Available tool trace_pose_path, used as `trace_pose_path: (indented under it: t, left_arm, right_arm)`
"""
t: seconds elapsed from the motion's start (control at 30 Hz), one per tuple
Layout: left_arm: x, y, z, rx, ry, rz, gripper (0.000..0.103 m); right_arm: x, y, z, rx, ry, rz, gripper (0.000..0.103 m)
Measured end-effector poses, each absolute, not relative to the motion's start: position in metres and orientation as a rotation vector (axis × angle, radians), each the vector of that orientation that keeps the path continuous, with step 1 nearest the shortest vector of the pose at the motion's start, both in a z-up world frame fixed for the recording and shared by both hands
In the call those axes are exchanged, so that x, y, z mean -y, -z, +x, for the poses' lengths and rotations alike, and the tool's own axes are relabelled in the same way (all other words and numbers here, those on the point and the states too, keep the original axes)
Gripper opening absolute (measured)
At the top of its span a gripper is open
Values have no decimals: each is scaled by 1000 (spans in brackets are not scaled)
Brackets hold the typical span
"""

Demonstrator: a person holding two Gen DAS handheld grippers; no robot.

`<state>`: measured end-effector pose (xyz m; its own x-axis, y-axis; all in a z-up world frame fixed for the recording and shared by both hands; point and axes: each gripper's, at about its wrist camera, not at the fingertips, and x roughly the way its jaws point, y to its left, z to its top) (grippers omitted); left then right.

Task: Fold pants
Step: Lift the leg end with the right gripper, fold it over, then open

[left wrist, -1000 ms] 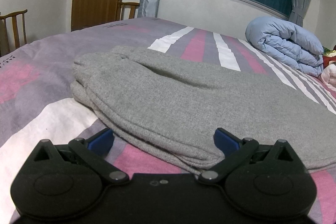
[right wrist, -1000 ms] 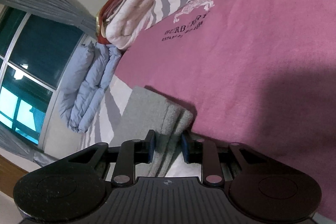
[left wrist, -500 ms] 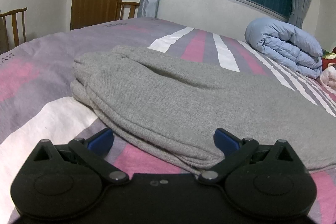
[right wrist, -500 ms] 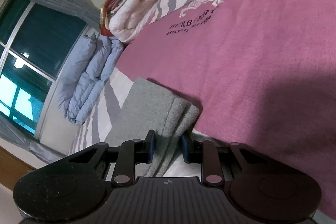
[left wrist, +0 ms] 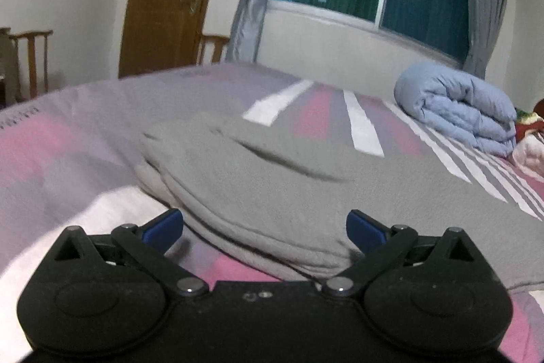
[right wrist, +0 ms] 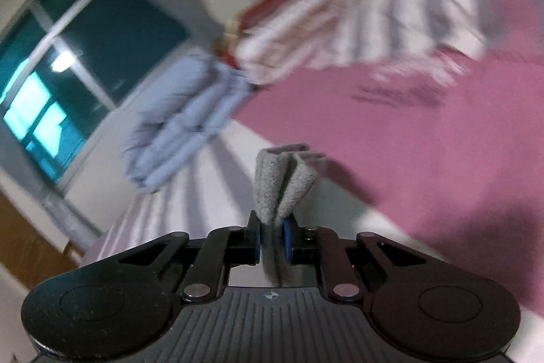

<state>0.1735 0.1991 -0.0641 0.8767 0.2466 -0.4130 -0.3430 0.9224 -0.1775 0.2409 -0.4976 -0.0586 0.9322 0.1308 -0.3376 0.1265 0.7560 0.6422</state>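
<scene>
Pants (left wrist: 272,193), grey and doubled over, lie on the striped bed (left wrist: 85,131) in the left wrist view; the left tool (left wrist: 263,227) stands released, its blue pads on either side of the near folded edge without pressing it. Better to pin that edge before the other end travels. In the right wrist view, the right tool (right wrist: 272,235) is closing, clenched on a bunched end of the pants (right wrist: 277,182). Carry it across low and even so the layers stay aligned.

Right view motion-blurred; pants (left wrist: 272,193) cut off at right edge
</scene>
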Motion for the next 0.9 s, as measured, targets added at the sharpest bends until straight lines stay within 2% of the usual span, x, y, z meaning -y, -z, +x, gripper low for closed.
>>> trace_pose_path:
  t: [0.13,0.3,0.43,0.53,0.57,0.6,0.63,0.67,0.9]
  left_arm:
    - [-206,60,166,-395,-327,-237,96]
    - [-226,63,157,-411,-360,-277,97]
    - [-240,69,151,-421,-386,-334,97]
    - [-248,72,147,-421,-396,-366,97]
    - [-248,72,147,-423,-396,-368,97]
    - [-248,72,148,-424,-395,-366,97]
    - [-247,72,149,-426,-392,-358,97]
    - [-246,72,149,-429,-389,-353,97]
    - [-238,77,155,-465,-375,-300,97]
  right_arm:
    - [432,26,243,-332,-124,642,13]
    - [334,12,241,-319,-309,591,13]
    - [241,35,235,-393,-489,501,13]
    - [167,84,229,-569,-671,313,13]
    - [145,99,223,-631,-722,199,15]
    - [131,103,209,-593,-704,95,21]
    - [129,99,199,-531,-698,68,31]
    - [133,95,194,-506,-740,97,47]
    - [163,80,198,-455,-707,239,49]
